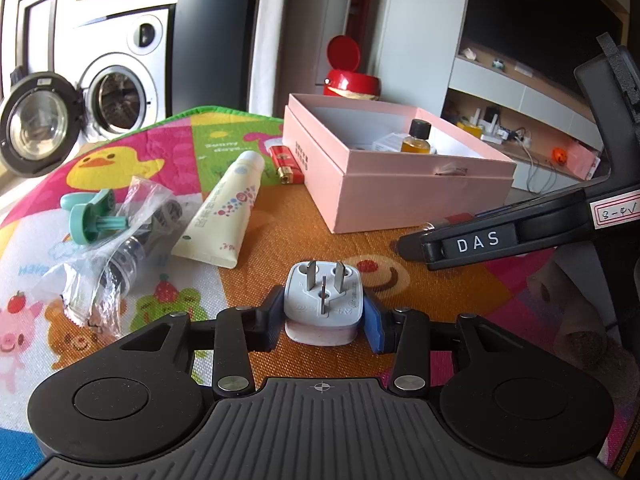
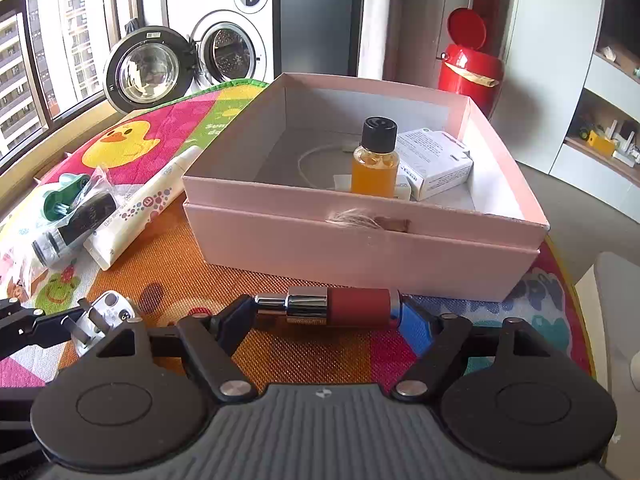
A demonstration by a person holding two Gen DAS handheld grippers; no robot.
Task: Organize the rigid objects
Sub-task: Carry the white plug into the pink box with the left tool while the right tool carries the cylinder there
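My left gripper (image 1: 323,316) is shut on a white plug adapter (image 1: 322,296), prongs up, just above the mat; the adapter also shows in the right wrist view (image 2: 105,318). My right gripper (image 2: 326,314) is shut end to end on a red and chrome lipstick tube (image 2: 340,308), in front of the pink box (image 2: 360,248). The box (image 1: 384,196) is open and holds an amber bottle (image 2: 375,160), a white carton (image 2: 436,164) and a cable. The right gripper shows in the left wrist view (image 1: 472,244), right of the adapter.
On the colourful mat (image 1: 256,248) lie a cream tube (image 1: 224,208), a red lighter (image 1: 286,165), a teal plastic piece (image 1: 90,216) and a bagged black item (image 1: 120,248). Behind stand a washing machine (image 2: 228,40) with its door open and a red bin (image 2: 470,68).
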